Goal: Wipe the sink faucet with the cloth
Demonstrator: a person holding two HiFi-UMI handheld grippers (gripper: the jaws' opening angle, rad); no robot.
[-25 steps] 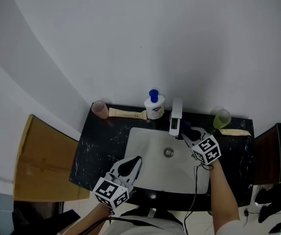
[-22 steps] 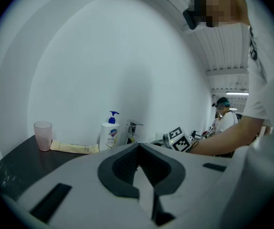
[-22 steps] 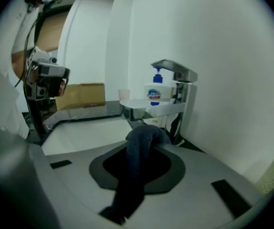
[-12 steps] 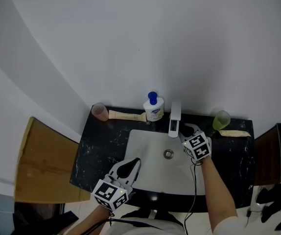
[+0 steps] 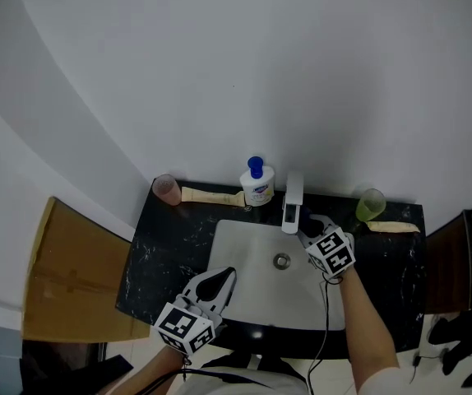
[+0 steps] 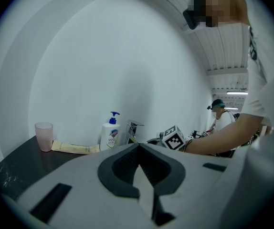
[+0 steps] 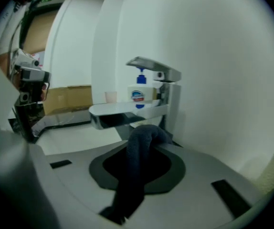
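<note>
My right gripper [image 5: 308, 227] has its jaws clamped on the dark cloth [image 7: 139, 149]. The cloth bulges out of the tips just beside the faucet [image 5: 292, 197], under its spout, at the far edge of the sink [image 5: 240, 249]. I cannot tell whether the cloth touches the metal. My left gripper [image 5: 226, 274] hovers over the sink's near left part, jaws together and empty. A soap bottle [image 5: 258, 183] stands on the dark tabletop [image 5: 162, 237], left of the faucet.
</note>
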